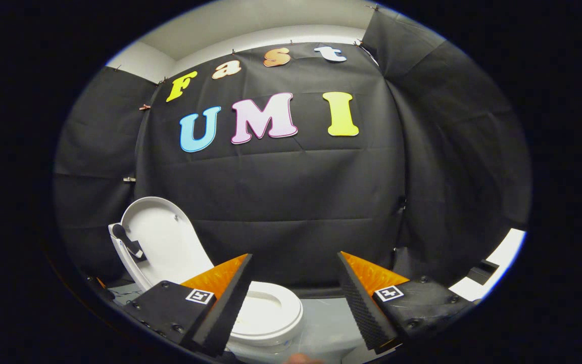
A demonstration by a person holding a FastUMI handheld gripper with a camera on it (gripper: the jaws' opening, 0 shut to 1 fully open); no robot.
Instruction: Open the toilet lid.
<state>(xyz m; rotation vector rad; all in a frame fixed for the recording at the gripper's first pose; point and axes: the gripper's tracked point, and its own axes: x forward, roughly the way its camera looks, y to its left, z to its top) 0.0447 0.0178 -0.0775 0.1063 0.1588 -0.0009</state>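
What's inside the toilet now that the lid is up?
The lid stands raised, and the white seat rings the bowl's pale opening. The open fingers hold nothing, and the left one covers part of the bowl, so its bottom is hidden.

gripper (293,298) jaws wide apart, gripping nothing

Black cloth wall (291,202) draped across the back and both sides, creased, pinned along the top with small clips. Pale plain wall (271,23) above it. Light grey floor (326,313) below. Even, dim indoor light.
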